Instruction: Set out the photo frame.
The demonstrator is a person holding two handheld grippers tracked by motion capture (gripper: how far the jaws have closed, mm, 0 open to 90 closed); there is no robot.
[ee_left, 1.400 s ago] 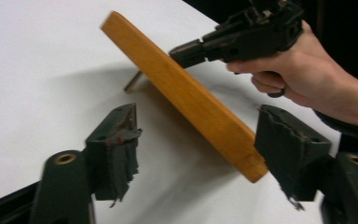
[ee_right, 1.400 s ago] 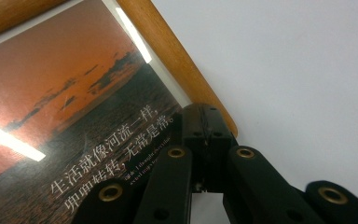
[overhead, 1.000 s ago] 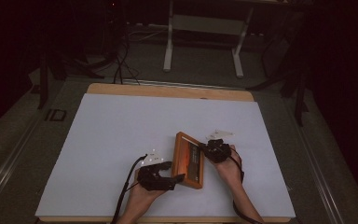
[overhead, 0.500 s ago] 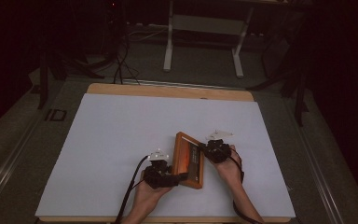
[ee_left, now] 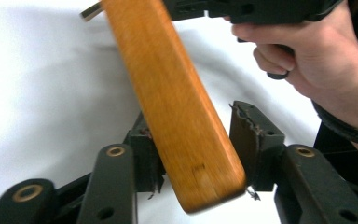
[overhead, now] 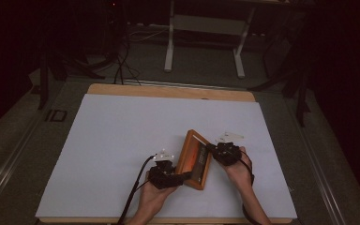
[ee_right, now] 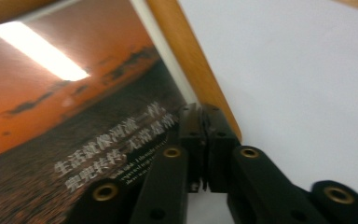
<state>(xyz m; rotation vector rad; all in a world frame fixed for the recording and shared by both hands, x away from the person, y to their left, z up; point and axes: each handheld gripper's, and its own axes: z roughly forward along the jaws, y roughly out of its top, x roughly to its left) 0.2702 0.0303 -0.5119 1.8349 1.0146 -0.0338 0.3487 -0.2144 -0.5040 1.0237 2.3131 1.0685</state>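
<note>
A wooden picture frame [overhead: 194,157] with an orange sunset print is tilted up off the white sheet [overhead: 122,140], between my two grippers. My left gripper [overhead: 182,177] has its jaws on the frame's near left corner. In the left gripper view the thick wooden side [ee_left: 177,102] sits between the pads of this gripper [ee_left: 196,149], which have just been closing onto it. My right gripper [overhead: 210,151] pinches the frame's right rim. In the right gripper view its pads [ee_right: 205,126] meet at the wooden rim [ee_right: 191,60] beside the print [ee_right: 74,93], and these jaws have just been easing open slightly.
The sheet covers a wooden table whose far edge [overhead: 168,91] shows at the back. Beyond it stand the white legs of a desk [overhead: 171,42] and cables [overhead: 119,61] on the dark floor. The person's right hand [ee_left: 307,60] shows in the left gripper view.
My left gripper has slid right toward the frame's near corner and its jaws have closed around the wooden side. The right gripper and the frame have stayed in place.
</note>
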